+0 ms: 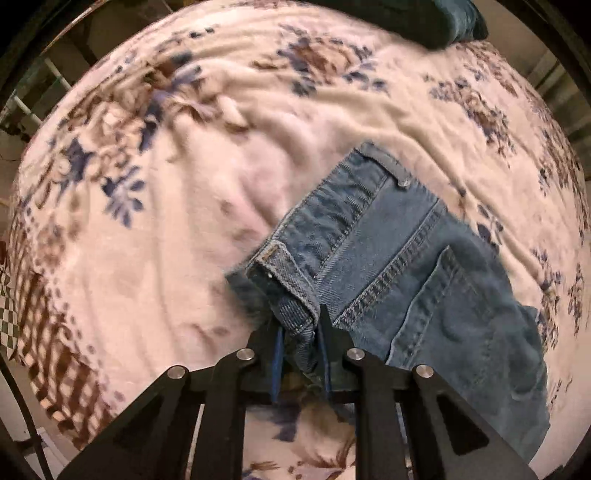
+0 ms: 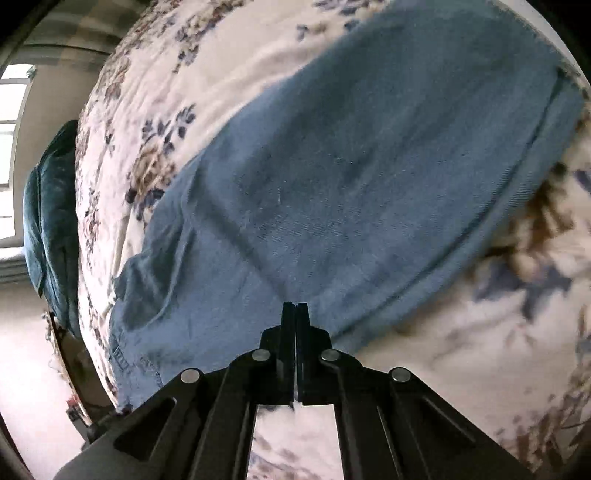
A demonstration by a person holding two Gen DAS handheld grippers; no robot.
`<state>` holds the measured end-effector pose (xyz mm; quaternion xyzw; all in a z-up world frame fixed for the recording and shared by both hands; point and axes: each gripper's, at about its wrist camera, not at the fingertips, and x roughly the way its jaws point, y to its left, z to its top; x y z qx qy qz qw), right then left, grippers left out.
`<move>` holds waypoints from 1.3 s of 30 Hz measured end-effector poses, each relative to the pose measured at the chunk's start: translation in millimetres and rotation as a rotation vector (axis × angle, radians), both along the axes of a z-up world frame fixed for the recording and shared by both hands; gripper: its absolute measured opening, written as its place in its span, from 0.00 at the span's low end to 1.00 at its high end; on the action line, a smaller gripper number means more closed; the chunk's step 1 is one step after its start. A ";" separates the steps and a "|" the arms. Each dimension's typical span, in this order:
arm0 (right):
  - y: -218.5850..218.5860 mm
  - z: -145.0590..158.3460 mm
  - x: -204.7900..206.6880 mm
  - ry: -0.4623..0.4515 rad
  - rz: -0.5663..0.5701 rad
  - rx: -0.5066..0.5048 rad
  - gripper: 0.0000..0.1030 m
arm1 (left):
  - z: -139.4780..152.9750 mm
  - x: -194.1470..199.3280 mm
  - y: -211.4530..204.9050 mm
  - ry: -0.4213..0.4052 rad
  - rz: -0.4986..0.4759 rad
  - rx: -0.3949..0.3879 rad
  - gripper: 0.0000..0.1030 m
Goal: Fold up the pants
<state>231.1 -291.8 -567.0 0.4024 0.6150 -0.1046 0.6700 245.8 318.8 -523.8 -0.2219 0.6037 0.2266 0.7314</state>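
Observation:
Blue denim pants [image 1: 399, 266] lie on a floral blanket [image 1: 166, 221], with the waistband and a back pocket showing in the left wrist view. My left gripper [image 1: 301, 332] is shut on the waistband corner of the pants. In the right wrist view the pant legs [image 2: 351, 166] stretch away across the blanket [image 2: 498, 350]. My right gripper [image 2: 295, 310] is shut with its fingers pressed together at the near edge of the denim. I cannot tell whether any cloth is pinched between them.
A dark teal cushion [image 1: 436, 18] lies at the far edge of the bed; it also shows in the right wrist view [image 2: 51, 221] at the left. The bed edge and floor [image 2: 33, 369] are at lower left, with a window behind.

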 end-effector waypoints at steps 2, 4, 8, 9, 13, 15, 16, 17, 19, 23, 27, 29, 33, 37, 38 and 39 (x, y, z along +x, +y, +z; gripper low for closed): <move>-2.3 2.5 -7.2 0.024 0.015 0.023 0.01 | -3.2 3.7 -2.0 0.015 -0.013 0.008 0.13; -3.9 -5.5 -9.5 0.050 0.015 0.083 0.03 | -16.9 19.1 -6.3 0.048 -0.014 0.001 0.13; -20.5 -25.1 -15.5 0.056 -0.075 0.158 0.31 | -22.1 25.8 -13.3 0.057 0.002 0.000 0.13; -23.9 -29.4 -14.6 0.053 -0.094 0.159 0.34 | -22.2 25.5 -12.2 0.052 0.011 -0.005 0.13; -34.1 -57.5 -14.2 0.102 -0.213 0.206 0.34 | -22.6 23.2 -8.4 0.046 0.028 -0.019 0.13; -34.6 -61.7 -10.0 0.089 -0.214 0.196 0.31 | -22.6 23.5 -9.3 0.049 0.016 -0.010 0.14; -33.2 -62.7 -8.7 0.117 -0.196 0.173 0.23 | -23.1 25.2 -10.7 0.051 0.010 -0.005 0.14; -32.5 -60.8 -10.3 0.134 -0.197 0.160 0.22 | -18.0 15.6 -10.0 0.051 0.005 -0.004 0.14; -30.8 -53.6 -12.3 0.137 -0.191 0.146 0.22 | -17.6 16.0 -9.6 0.050 0.005 -0.008 0.14; -31.0 -53.9 -17.2 0.155 -0.186 0.132 0.23 | -21.3 20.3 -10.5 0.058 0.001 -0.011 0.14; -32.7 -56.2 -19.3 0.156 -0.221 0.157 0.24 | -24.6 24.0 -10.8 0.062 0.006 -0.016 0.14; -39.2 -62.5 -27.0 0.157 -0.223 0.153 0.25 | -25.9 24.6 -11.4 0.063 0.002 -0.014 0.14; -35.8 -72.7 -20.5 0.154 -0.245 0.164 0.30 | -27.9 24.8 -12.7 0.063 0.002 -0.015 0.14; -33.2 -58.0 -27.5 0.105 -0.236 0.088 0.03 | -25.5 25.6 -16.1 0.062 -0.016 0.004 0.14; -31.0 -48.5 -29.9 0.085 -0.209 0.058 0.03 | -23.9 25.0 -16.6 0.058 -0.019 0.007 0.14; -28.8 -39.7 -32.5 0.066 -0.186 0.036 0.02 | -21.9 24.4 -17.1 0.055 -0.021 0.010 0.14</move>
